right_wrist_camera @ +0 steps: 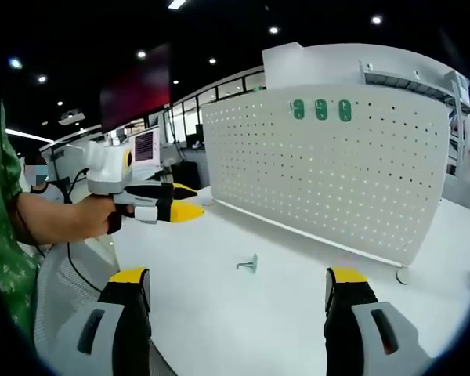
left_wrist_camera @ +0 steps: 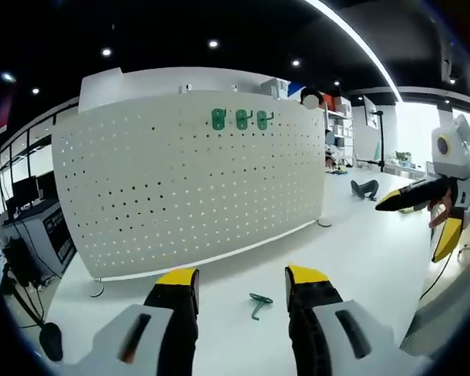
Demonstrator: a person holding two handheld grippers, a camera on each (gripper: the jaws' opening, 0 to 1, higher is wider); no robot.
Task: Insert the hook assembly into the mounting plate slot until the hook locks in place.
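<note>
A white perforated mounting plate (left_wrist_camera: 188, 180) stands upright on the white table; three green hooks (left_wrist_camera: 240, 119) hang near its top edge. From the other side the plate (right_wrist_camera: 329, 172) carries the same hooks (right_wrist_camera: 321, 110). A loose green hook (left_wrist_camera: 258, 302) lies on the table just ahead of my left gripper (left_wrist_camera: 241, 283), whose jaws stand wide open and empty. That hook (right_wrist_camera: 249, 265) also lies well ahead of my right gripper (right_wrist_camera: 239, 283), open and empty too. The right gripper (left_wrist_camera: 423, 211) enters the left gripper view at right; the left gripper (right_wrist_camera: 172, 205) enters the right gripper view at left.
The white table (left_wrist_camera: 352, 235) stretches right of the plate, with a dark object (left_wrist_camera: 365, 189) at its far end. Desks with monitors (left_wrist_camera: 31, 196) stand left of the table. A person's arm (right_wrist_camera: 55, 219) in a green sleeve holds the left gripper.
</note>
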